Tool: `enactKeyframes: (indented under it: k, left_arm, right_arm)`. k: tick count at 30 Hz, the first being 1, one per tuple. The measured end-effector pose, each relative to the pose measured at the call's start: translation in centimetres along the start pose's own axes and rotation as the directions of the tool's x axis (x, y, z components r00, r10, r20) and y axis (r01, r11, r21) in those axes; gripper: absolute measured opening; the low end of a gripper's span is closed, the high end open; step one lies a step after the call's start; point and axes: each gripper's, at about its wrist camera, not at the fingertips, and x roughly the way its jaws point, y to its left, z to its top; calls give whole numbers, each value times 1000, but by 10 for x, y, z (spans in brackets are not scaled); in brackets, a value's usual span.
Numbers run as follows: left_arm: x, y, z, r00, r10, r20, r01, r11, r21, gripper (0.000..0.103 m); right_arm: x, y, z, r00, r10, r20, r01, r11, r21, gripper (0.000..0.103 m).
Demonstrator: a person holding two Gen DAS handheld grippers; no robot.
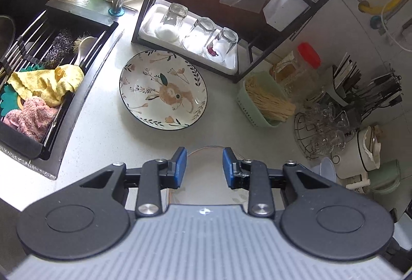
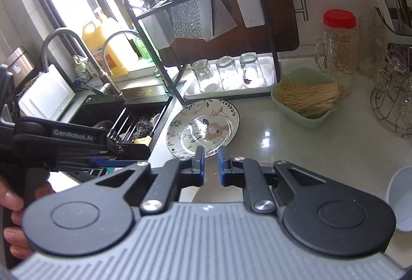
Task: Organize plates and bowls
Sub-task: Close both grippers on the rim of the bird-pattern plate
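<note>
Kitchen counter (image 1: 103, 130) lying pale; floral plate (image 1: 163, 89) sitting ahead of left gripper (image 1: 204, 164), jaws partly spread, empty; right gripper (image 2: 210, 164) nearly pressed together, empty, trailing slightly farther.

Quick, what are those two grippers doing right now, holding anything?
Left gripper: partly open, nothing pinched; a plate rim lies below the gap.
Right gripper: nearly shut, holding nothing.
</note>
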Motion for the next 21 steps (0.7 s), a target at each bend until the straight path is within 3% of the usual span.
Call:
enactKeyframes:
  k: [6, 10, 17, 21]
  left_arm:
    - [22, 34, 34, 999, -15, -44, 16, 999, 28, 34]
    - [42, 51, 51, 997, -18, -71, 24, 997, 76, 50]
    - [83, 62, 81, 991, -21, -134, 45, 983, 177, 57]
    - [106, 67, 95, 984, -19, -178, 67, 962, 266, 62]
  right_arm:
    - [32, 17, 2, 998, -58, -31, 61, 994, 93, 14]
    - [52, 27, 4, 995, -84, -55, 90, 988, 123, 14]
    - [86, 34, 9, 981, -173, -90, 188, 962, 198, 15]
    - [101, 35, 11, 974, -205, -93, 223, 941, 256, 15]
